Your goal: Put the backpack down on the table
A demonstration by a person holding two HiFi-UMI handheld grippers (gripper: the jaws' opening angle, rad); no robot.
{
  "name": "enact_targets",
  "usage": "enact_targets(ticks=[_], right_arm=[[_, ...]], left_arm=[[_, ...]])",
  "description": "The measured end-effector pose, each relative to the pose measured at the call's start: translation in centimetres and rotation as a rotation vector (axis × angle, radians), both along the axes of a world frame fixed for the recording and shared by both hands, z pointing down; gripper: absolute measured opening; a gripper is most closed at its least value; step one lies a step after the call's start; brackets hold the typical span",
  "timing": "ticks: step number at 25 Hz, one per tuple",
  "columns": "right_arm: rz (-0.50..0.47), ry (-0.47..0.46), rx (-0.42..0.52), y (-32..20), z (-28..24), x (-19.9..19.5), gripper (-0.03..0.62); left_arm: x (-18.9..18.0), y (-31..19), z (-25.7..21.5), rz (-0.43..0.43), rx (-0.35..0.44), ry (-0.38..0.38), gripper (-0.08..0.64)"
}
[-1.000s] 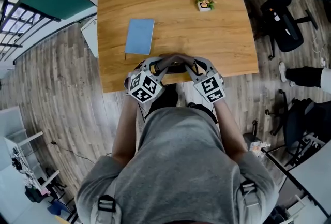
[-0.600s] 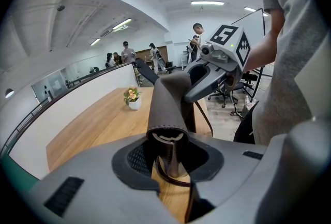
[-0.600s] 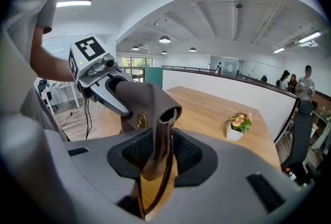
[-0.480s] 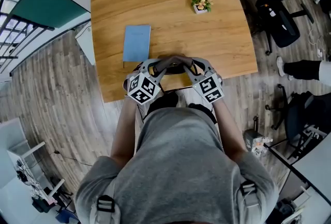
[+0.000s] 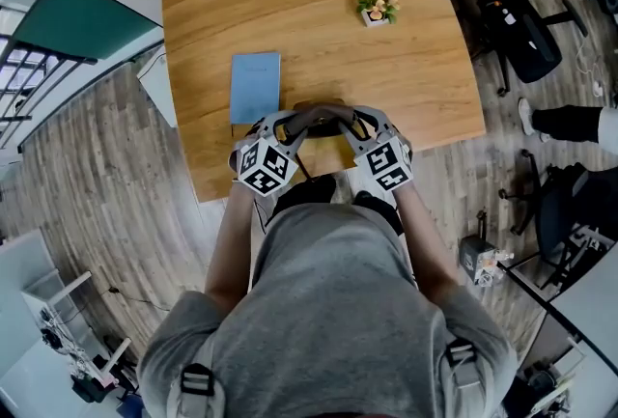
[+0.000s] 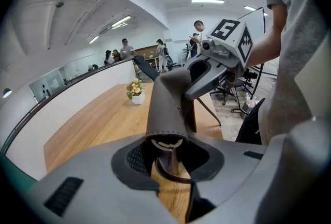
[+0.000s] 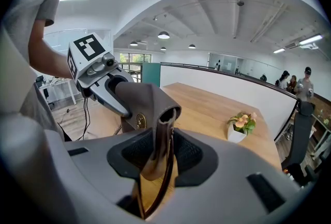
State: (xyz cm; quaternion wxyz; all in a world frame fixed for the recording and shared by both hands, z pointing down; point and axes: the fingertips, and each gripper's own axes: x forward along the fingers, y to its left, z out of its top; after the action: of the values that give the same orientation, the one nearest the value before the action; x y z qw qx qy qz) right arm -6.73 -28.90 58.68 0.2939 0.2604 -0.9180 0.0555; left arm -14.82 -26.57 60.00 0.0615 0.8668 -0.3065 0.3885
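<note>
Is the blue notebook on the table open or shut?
Shut: the blue notebook lies flat on the table, and only its plain cover shows, no pages.

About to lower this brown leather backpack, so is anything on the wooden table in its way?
Nothing visible does. The brown leather backpack, clamped by left gripper and right gripper, hangs at the near edge of the wooden table; the blue notebook lies beyond, leftward.

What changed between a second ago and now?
The left gripper and right gripper carried the backpack's brown handle forward, farther in over the near edge of the table and closer to the blue notebook. Unchanged: both stay clamped on the handle; the notebook and potted flowers kept their places.
</note>
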Motion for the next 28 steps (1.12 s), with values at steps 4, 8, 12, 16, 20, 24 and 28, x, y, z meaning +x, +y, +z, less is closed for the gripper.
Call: enact_targets(ticks=[4, 8, 12, 16, 20, 24, 28], right_arm=[[0.003, 0.016, -0.008, -0.9, 1.0, -0.2, 0.123], [0.008, 0.024, -0.02, -1.8, 1.8, -0.3, 0.124], [0.011, 0.028, -0.037, -2.4, 3.1, -0.6, 0.124], [0.008, 0.039, -0.044, -2.8, 3.8, -1.1, 0.126], [0.027, 0.04, -0.04, -3.5, 4.3, -1.2, 0.126], [0.043, 0.044, -0.046, -3.8, 4.7, -1.2, 0.129], [0.06, 0.008, -0.048, -3.9, 4.8, -1.0, 0.132]], left_arm=[[-0.3, -0.8, 1.1, 0.007, -0.013, -0.004, 0.132], [-0.5, -1.6, 2.0, 0.018, -0.023, -0.011, 0.133], [-0.7, -2.2, 3.0, 0.02, -0.026, -0.015, 0.133], [-1.2, -2.4, 3.7, 0.027, -0.032, -0.021, 0.135], [-1.3, -2.9, 4.0, 0.03, -0.032, -0.009, 0.135], [-1.1, -3.0, 4.2, 0.041, -0.028, -0.017, 0.14], [-1.0, -3.0, 4.2, 0.024, -0.06, 0.031, 0.147]])
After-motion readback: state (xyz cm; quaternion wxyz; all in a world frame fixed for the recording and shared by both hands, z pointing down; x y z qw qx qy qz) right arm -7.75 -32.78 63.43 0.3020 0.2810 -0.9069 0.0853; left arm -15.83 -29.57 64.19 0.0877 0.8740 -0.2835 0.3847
